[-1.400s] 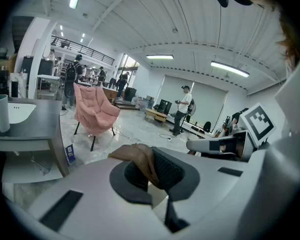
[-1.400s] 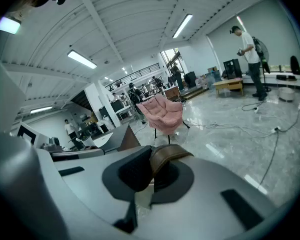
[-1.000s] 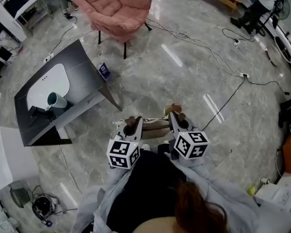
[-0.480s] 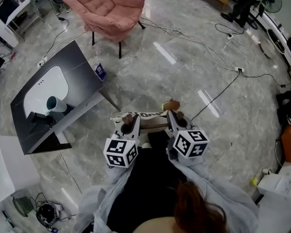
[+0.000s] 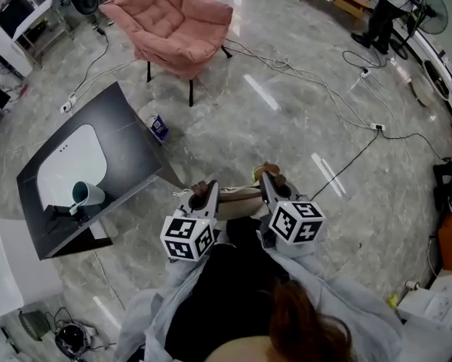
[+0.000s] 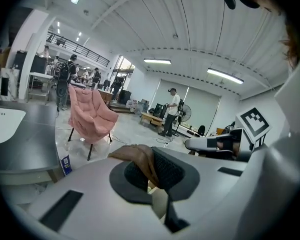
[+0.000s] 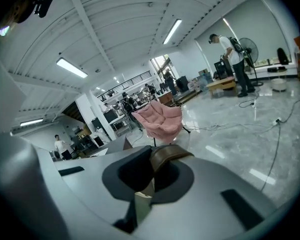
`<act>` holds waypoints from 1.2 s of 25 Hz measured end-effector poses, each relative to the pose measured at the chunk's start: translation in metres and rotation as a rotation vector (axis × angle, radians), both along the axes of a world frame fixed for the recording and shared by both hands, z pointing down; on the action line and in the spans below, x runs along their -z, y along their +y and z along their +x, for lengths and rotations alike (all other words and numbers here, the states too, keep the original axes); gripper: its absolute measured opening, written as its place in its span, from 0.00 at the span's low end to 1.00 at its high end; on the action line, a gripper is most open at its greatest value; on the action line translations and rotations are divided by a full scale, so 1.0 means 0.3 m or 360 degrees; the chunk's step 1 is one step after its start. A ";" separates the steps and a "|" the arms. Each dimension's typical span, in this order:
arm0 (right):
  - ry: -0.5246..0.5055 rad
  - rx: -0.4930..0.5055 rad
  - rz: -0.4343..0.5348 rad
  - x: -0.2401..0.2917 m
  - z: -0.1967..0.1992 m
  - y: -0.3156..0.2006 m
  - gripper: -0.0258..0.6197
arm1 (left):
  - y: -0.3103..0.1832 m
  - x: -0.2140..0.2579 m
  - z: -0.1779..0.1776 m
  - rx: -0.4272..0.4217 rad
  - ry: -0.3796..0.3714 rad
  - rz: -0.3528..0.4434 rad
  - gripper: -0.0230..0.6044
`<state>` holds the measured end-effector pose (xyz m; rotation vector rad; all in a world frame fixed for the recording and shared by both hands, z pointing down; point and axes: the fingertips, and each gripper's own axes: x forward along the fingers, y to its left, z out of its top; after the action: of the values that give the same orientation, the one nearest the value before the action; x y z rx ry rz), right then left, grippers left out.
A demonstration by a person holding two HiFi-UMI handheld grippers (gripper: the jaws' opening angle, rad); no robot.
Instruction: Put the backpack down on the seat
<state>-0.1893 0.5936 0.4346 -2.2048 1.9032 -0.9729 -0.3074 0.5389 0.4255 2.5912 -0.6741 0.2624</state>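
Note:
A pink padded armchair (image 5: 176, 21) stands on the marble floor ahead of me; it also shows in the left gripper view (image 6: 92, 119) and the right gripper view (image 7: 162, 121). The light-coloured backpack (image 5: 237, 196) hangs between my two grippers, close to my body and far from the chair. My left gripper (image 5: 203, 196) (image 6: 147, 166) is shut on a brown strap (image 6: 134, 156). The right gripper (image 5: 269, 178) (image 7: 152, 171) is shut on the other brown strap (image 7: 170, 153). Most of the backpack's body is hidden under the grippers.
A dark slanted table (image 5: 131, 138) with a white panel and a teal cup (image 5: 86, 194) stands to my left. A small blue item (image 5: 158, 127) lies beside it. Cables (image 5: 324, 89) cross the floor right of the chair. A person (image 5: 384, 13) stands at the far right.
Both grippers keep their hold on the straps in the same pose. The view has swayed a little, and the chair and table have shifted slightly in the frame.

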 end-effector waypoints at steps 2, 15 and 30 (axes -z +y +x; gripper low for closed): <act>-0.0002 0.0006 0.0003 0.002 0.048 -0.072 0.05 | -0.071 0.005 0.045 0.0016 -0.0001 0.0008 0.06; 0.0047 0.0080 0.0018 -0.009 0.279 -0.441 0.05 | -0.453 -0.022 0.283 0.0080 0.0013 -0.0032 0.06; -0.0012 0.0034 0.0026 -0.005 0.412 -0.530 0.05 | -0.556 -0.010 0.420 0.0064 0.0013 -0.0023 0.06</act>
<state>-0.0658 0.4346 0.4360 -2.1732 1.9282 -0.9645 -0.1813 0.3722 0.4286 2.5606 -0.7182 0.2431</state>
